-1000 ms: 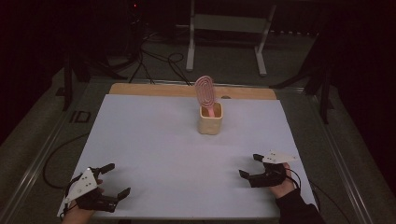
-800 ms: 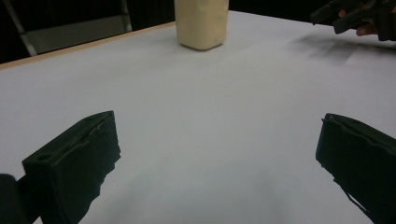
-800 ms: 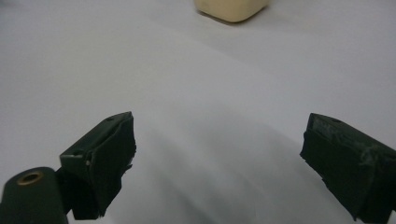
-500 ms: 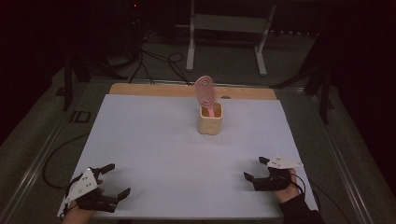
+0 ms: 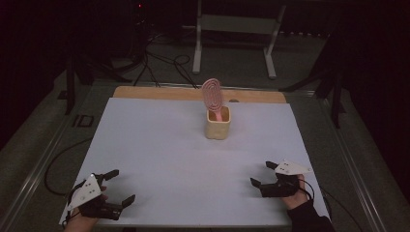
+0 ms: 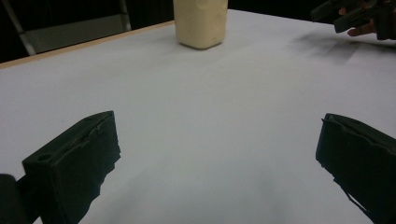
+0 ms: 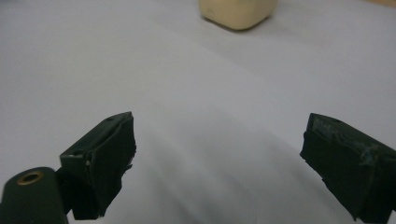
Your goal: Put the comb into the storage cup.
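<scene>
High view: the left hand-held gripper (image 5: 116, 187) rests at the near left corner of the white tabletop (image 5: 159, 145), jaws spread wide and empty. The right hand-held gripper (image 5: 263, 175) sits at the near right, also wide and holding nothing. Well ahead of both, between them, stands a cream squarish ceramic cup (image 5: 218, 123) with a pink spiral-patterned paddle (image 5: 213, 94) upright in it; the paddle's lower end is hidden inside. In both gripper views the cup's top is cut off by the frame edge. The surroundings are too dark to make out.
</scene>
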`<state>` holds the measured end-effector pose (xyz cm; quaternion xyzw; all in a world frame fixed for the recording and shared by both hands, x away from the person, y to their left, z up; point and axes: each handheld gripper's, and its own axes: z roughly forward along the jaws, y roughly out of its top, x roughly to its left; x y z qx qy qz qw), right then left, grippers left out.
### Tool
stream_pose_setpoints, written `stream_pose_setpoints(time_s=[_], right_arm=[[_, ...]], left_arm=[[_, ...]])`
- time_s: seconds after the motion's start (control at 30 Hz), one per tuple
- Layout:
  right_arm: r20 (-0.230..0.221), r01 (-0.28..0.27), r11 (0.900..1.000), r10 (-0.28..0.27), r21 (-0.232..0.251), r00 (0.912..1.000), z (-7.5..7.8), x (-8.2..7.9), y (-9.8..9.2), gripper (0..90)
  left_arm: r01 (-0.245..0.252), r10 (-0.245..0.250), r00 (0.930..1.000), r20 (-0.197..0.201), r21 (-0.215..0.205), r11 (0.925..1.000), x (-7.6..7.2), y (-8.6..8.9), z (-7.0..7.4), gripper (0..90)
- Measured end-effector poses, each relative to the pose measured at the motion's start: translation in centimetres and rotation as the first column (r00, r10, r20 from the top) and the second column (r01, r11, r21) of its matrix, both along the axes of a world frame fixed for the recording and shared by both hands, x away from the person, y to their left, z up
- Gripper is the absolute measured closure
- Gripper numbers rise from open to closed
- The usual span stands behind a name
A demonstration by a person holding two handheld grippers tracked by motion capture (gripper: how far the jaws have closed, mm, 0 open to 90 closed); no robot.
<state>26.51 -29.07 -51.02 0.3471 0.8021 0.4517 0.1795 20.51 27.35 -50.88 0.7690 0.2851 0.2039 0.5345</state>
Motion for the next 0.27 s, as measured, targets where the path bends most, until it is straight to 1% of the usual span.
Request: stream_pose_setpoints(time_s=[0.07, 0.27], right_arm=[[0.007, -0.004, 1.0, 0.004, -0.002, 1.0, 0.03, -0.05, 0.02, 9.4], [-0.001, -0.008, 1.0, 0.008, -0.009, 1.0, -0.04, -0.05, 0.02, 9.4]], left_arm=[[0.0, 0.0, 1.0, 0.001, -0.001, 1.0, 0.0, -0.01, 0.02, 0.0], [0.0, 0.0, 1.0, -0.001, 0.0, 1.0, 0.01, -0.05, 0.0, 0.0]])
